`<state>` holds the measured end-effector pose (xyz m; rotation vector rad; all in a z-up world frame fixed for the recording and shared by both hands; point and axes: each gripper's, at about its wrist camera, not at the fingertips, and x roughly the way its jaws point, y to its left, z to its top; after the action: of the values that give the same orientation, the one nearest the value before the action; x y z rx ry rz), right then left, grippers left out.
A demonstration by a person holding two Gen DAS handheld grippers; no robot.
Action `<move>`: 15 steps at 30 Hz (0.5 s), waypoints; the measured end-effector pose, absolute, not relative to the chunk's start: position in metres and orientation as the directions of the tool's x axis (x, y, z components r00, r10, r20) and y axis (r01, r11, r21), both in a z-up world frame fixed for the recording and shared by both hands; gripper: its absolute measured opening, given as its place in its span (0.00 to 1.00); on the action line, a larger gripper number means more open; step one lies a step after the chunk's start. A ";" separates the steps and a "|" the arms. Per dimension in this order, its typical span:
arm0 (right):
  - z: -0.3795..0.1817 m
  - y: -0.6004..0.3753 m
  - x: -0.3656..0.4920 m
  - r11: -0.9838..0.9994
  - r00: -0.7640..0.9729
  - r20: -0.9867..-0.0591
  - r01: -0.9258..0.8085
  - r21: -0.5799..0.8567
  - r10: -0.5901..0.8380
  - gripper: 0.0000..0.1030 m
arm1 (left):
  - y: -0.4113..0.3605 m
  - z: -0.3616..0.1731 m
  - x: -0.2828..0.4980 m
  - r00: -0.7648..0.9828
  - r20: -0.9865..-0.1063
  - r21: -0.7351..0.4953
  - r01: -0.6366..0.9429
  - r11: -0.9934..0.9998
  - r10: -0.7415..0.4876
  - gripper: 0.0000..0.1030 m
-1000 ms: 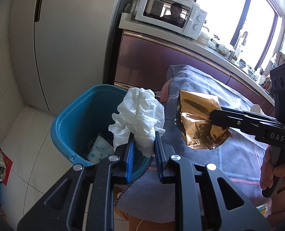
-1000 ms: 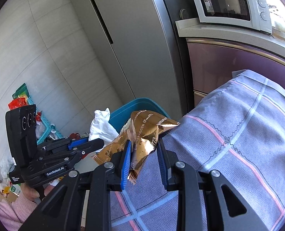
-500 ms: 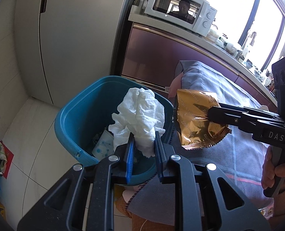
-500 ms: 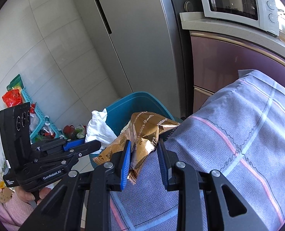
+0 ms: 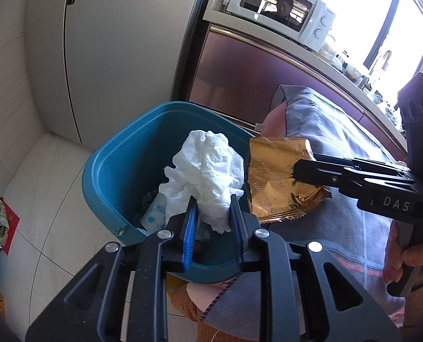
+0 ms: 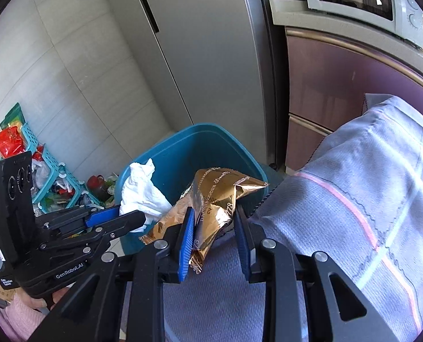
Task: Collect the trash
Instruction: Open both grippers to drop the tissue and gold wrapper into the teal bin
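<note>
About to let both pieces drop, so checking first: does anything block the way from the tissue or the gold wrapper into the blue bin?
Nothing visible does. The white tissue hangs over the open blue bin; the gold wrapper sits at its rim beside the cloth-covered table.

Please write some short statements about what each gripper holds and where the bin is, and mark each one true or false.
1. The left gripper holds a crumpled white tissue. True.
2. The right gripper holds a green bottle. False: it holds a gold snack wrapper.
3. The tissue hangs over the opening of the blue bin. True.
4. The blue bin is empty. False: some trash already lies at its bottom.
5. The bin stands on top of the counter beside the microwave. False: it stands on the floor, below the counter and near the fridge.
</note>
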<state>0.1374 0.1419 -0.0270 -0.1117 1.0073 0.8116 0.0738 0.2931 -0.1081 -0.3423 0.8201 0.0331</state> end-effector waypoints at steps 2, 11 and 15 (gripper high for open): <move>-0.031 0.145 0.138 0.712 0.270 -0.792 -0.648 0.270 0.547 0.27 | 0.294 -0.112 0.076 0.680 -0.726 -0.293 -0.163 0.942 -0.108 0.22; -0.039 0.148 0.146 0.717 0.253 -0.795 -0.630 0.298 0.552 0.27 | 0.297 -0.125 0.085 0.664 -0.740 -0.309 -0.187 0.932 -0.112 0.28; -0.039 0.145 0.146 0.713 0.249 -0.786 -0.626 0.316 0.566 0.28 | 0.300 -0.129 0.085 0.660 -0.742 -0.319 -0.187 0.929 -0.121 0.29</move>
<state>0.1459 0.1449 -0.0386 -0.0667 1.0397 0.8127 0.0847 0.3002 -0.1287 -0.3889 0.8554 0.0384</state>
